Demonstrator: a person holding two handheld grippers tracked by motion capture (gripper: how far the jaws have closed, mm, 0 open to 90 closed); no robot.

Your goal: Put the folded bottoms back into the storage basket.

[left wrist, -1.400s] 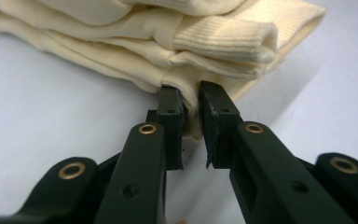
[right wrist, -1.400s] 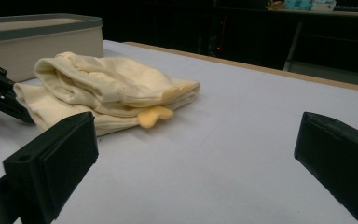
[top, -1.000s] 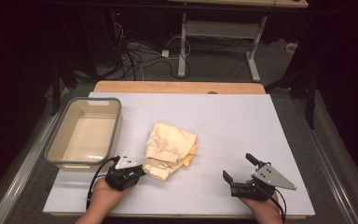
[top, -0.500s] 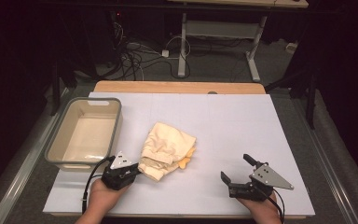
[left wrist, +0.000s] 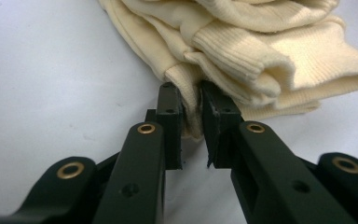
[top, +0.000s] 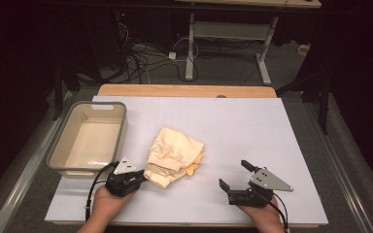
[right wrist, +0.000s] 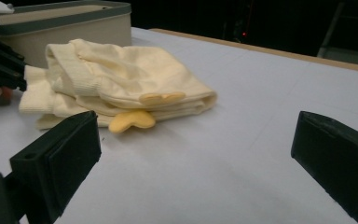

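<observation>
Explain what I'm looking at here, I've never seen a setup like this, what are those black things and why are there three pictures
A person sits at a white table and holds a hand tool in each hand. Each tool is a gripper with two black jaws that pinch like tongs.

The high view comes from a fixed camera above, looking down on the table. The other two pictures come from small cameras riding on the grippers, looking along their jaws.

On the table lie a folded cream garment with a yellow piece poking out, and a beige plastic tub at the left.

The left gripper has its jaws shut on a ribbed edge of the garment. The right gripper rests apart from the garment, jaws wide open, holding nothing.
</observation>
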